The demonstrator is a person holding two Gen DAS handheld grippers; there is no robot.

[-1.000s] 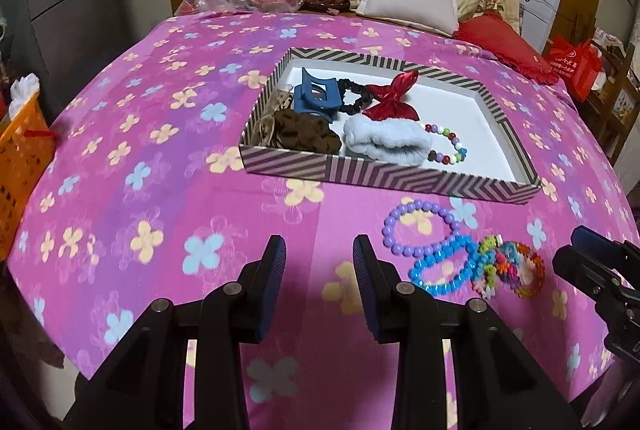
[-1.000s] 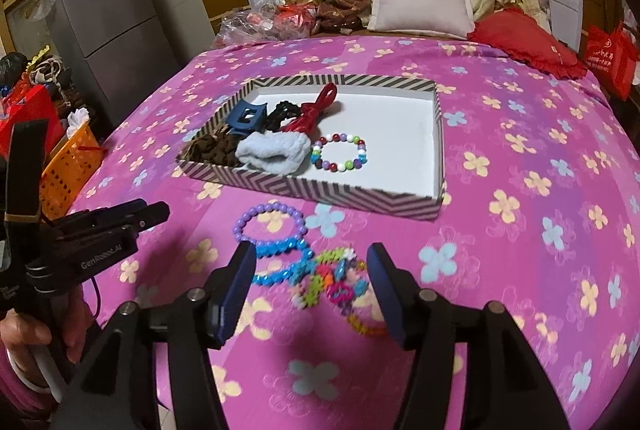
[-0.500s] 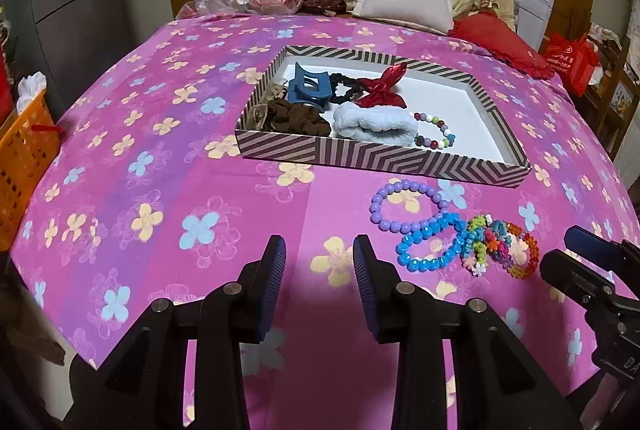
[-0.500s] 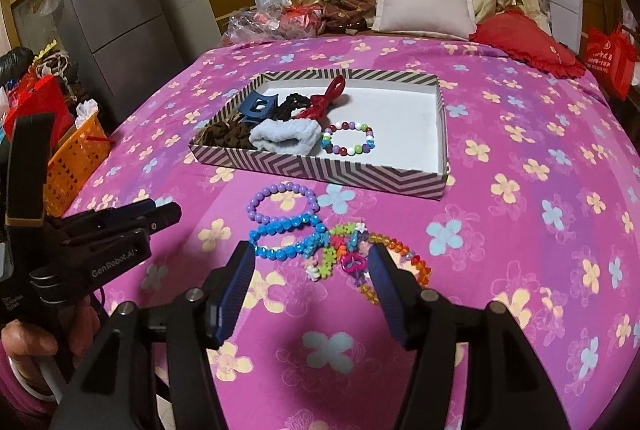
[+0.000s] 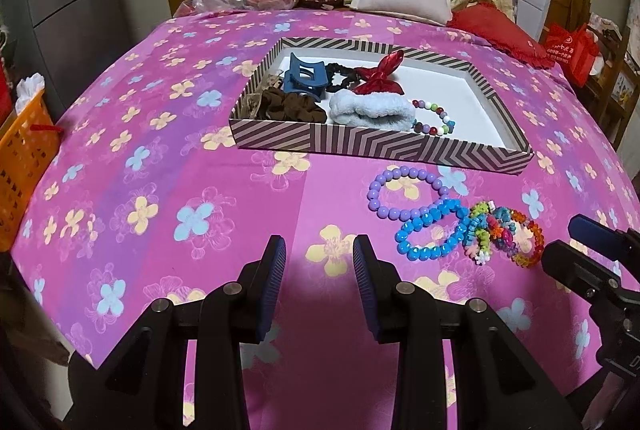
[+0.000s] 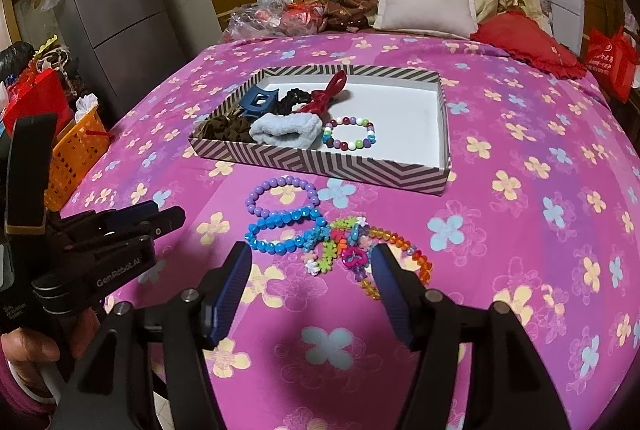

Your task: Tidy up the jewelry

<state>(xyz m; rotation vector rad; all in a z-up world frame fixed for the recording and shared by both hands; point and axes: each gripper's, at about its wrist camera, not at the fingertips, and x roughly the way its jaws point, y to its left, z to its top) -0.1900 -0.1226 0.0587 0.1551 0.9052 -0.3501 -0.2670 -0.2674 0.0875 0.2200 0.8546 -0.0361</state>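
Note:
A striped box [image 5: 376, 146] [image 6: 320, 162] on the pink bed holds a blue claw clip [image 5: 306, 76], brown scrunchie [image 5: 288, 106], light-blue band [image 5: 370, 110], red bow [image 5: 380, 76] and a multicolour bead bracelet [image 6: 349, 133]. In front of it lie a purple bead bracelet [image 6: 280, 192] [image 5: 404, 192], a blue bead bracelet [image 6: 280, 232] [image 5: 430, 230], a mixed charm bracelet [image 6: 340, 248] and an orange bead bracelet [image 6: 404, 254]. My right gripper [image 6: 314, 266] is open, just short of the pile. My left gripper [image 5: 319, 262] is open and empty, left of the pile.
Pillows [image 6: 426, 2] and plastic bags [image 6: 280, 16] lie at the bed's head. An orange basket [image 6: 74, 154] and a grey fridge [image 6: 116, 18] stand left of the bed. A red bag [image 6: 610, 64] stands at the right.
Both grippers have drawn back a little from the box and the bracelets now sit closer under the right gripper. Neither gripper has changed its opening.

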